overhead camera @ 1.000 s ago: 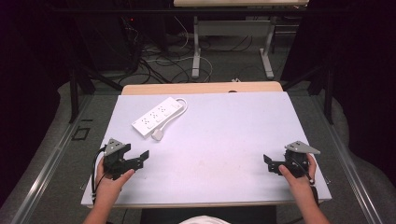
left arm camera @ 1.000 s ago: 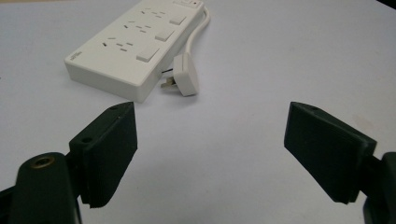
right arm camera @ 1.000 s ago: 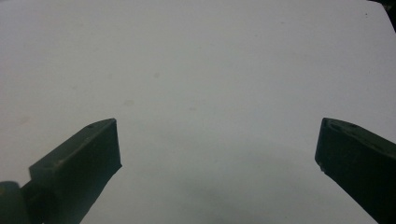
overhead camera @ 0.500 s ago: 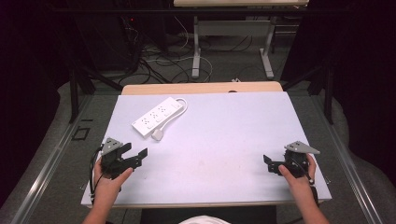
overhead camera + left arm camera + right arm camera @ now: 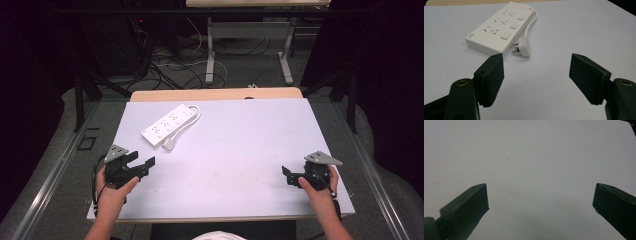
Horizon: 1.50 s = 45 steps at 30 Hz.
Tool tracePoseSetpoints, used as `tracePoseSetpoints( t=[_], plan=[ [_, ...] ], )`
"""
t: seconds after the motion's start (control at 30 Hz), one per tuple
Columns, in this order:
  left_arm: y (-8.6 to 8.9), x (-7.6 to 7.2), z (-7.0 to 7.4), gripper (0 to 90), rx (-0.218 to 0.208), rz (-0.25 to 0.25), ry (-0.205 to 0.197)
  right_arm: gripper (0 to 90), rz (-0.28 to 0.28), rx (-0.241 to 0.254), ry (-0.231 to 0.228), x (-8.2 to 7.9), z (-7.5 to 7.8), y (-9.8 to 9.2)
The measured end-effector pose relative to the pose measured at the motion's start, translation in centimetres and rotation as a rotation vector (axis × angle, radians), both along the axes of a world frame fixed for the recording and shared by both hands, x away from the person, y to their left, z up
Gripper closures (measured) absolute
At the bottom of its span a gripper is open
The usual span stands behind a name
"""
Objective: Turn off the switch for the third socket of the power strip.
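Note:
A white power strip (image 5: 167,124) lies on the table's far left part, with its cord looped round the far end and its white plug (image 5: 169,145) beside the near end. My left gripper (image 5: 144,159) is held low at the near left and points towards the strip. In the left gripper view the strip (image 5: 499,30) and plug (image 5: 524,47) lie just beyond my left gripper (image 5: 536,72). Its jaws have just been closing a little and stand open, with nothing between them. My right gripper (image 5: 286,176) rests at the near right, where the right gripper (image 5: 540,202) is open over bare table.
The pale table top (image 5: 240,140) ends in a wooden strip (image 5: 215,94) at the far edge. Beyond it, cables (image 5: 170,65) and a desk frame's legs (image 5: 210,55) stand on the floor. Dark curtains close off both sides.
The left gripper's jaws stand slightly closer together than a second ago. Both hands and the power strip keep their places.

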State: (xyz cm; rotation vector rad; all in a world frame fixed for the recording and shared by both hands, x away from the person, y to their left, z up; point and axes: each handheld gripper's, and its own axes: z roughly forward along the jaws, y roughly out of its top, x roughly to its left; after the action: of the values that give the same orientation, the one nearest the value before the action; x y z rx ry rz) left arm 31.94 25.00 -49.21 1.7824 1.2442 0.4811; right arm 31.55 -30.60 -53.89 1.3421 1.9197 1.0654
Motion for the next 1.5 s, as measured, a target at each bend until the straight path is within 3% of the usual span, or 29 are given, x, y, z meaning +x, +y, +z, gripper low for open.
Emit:
tracePoseSetpoints(
  t=[0.67,0.7,0.73,1.27,1.5],
  plan=[
    [1.2,1.3,3.5,30.5,-0.016,0.007,0.007,0.0,-0.011,0.006,0.002,-0.1,-0.1,0.2],
    [1.3,1.4,3.7,30.6,-0.017,0.007,0.007,0.0,-0.005,-0.002,0.03,-0.2,0.1,0.0],
    [1.4,1.5,3.9,30.6,-0.022,0.007,0.008,0.0,-0.011,0.014,0.013,-0.1,-0.1,0.1],
    [1.4,3.0,6.2,33.2,-0.025,0.018,0.015,0.0,-0.011,0.02,0.016,-0.1,-0.1,0.1],
    [0.9,3.6,7.4,33.6,0.009,0.023,0.019,0.0,-0.016,0.01,0.006,-0.1,-0.2,-0.1]
  ],
)
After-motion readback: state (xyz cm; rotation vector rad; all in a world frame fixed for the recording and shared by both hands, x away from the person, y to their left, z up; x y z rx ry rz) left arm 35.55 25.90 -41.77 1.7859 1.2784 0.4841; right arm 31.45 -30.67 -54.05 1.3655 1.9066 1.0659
